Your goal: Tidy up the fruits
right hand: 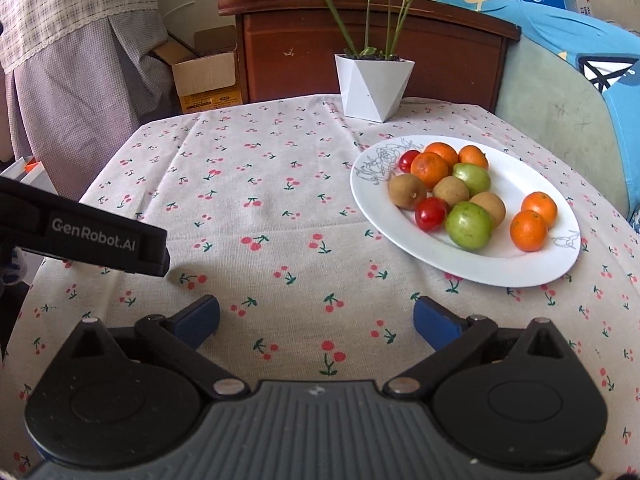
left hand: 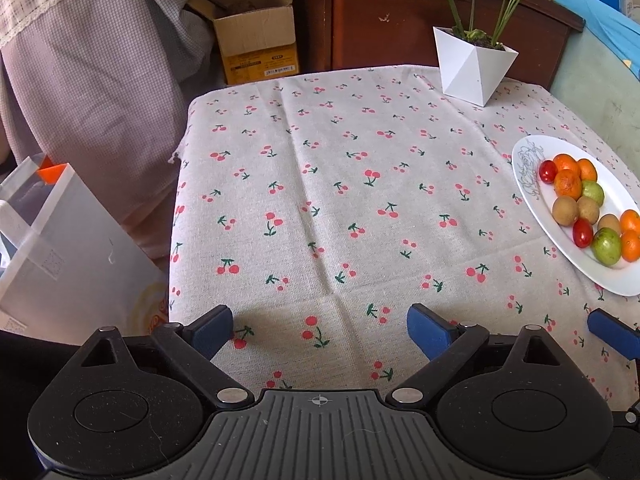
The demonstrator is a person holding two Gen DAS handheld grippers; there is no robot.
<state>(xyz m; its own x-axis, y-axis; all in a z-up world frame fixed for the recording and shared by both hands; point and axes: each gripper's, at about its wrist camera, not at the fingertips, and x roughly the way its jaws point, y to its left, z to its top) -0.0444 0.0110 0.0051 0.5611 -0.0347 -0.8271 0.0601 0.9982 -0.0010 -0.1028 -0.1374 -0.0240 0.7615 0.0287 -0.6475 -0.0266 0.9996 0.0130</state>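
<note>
A white faceted planter (right hand: 374,88) with a leafy plant stands at the far edge of the cherry-print tablecloth (right hand: 248,208); an open cardboard box (right hand: 204,76) sits beyond the far left corner. Nothing blocks the white oval plate (right hand: 520,268) near the right edge, heaped with oranges (right hand: 528,230), green fruits (right hand: 469,225), brown kiwis (right hand: 407,191) and red tomatoes (right hand: 430,213). The left gripper (left hand: 320,330) and right gripper (right hand: 316,318) hover over the near edge, jaws spread wide, empty.

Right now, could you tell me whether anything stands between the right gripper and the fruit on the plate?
Nothing visible does. The right gripper is open and empty above bare tablecloth, and only cloth lies between it and the plate of fruit. The plant pot stands behind the plate, out of the way.
</note>
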